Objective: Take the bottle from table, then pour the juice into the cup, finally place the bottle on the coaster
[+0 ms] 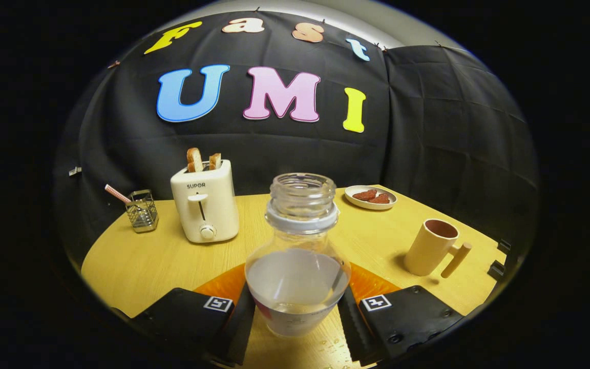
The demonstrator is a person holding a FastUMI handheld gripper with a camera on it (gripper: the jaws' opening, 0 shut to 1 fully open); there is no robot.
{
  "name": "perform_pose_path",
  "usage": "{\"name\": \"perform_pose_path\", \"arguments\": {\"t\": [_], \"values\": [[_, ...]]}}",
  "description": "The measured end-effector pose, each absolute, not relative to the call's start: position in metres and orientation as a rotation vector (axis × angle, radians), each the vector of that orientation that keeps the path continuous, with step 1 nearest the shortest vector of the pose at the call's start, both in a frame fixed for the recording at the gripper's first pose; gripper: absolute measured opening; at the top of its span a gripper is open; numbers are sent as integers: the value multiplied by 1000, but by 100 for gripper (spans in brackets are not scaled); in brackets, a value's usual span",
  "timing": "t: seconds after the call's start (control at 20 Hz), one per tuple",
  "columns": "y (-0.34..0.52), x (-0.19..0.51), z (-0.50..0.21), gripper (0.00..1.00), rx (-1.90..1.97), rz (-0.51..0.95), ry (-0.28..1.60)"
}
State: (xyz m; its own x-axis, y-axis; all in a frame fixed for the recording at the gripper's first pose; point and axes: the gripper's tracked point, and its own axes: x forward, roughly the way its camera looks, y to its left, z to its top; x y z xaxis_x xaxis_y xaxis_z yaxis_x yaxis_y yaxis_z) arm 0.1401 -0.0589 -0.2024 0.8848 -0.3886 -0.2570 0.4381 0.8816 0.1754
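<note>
A clear bottle (pixel 299 266) with no cap stands upright between my fingers, about half full of a pale liquid. My gripper (pixel 297 320) is shut on the bottle's lower body, one pad against each side. An orange coaster (pixel 220 287) lies on the wooden table (pixel 136 261) just behind the bottle and shows on both sides of it. I cannot tell whether the bottle's base rests on the table or hangs above it. A beige cup (pixel 430 248) with a wooden handle stands beyond my right finger, upright, mouth open.
A cream toaster (pixel 205 205) with two toast slices stands beyond the left finger. A wire holder (pixel 141 210) with a striped straw is left of it. A small plate (pixel 371 197) of red food sits at the back. Small droplets (pixel 328 342) lie on the table near the bottle's base.
</note>
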Motion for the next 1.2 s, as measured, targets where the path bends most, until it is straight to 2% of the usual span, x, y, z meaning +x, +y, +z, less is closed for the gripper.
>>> {"name": "perform_pose_path", "arguments": {"t": [0.2,0.6,0.8,1.2], "values": [[-53,138,-175,76,342,-336,185],[-90,128,-130,75,572,-282,131],[-111,128,-128,75,806,-227,116],[-169,124,-161,75,1117,-235,185]]}}
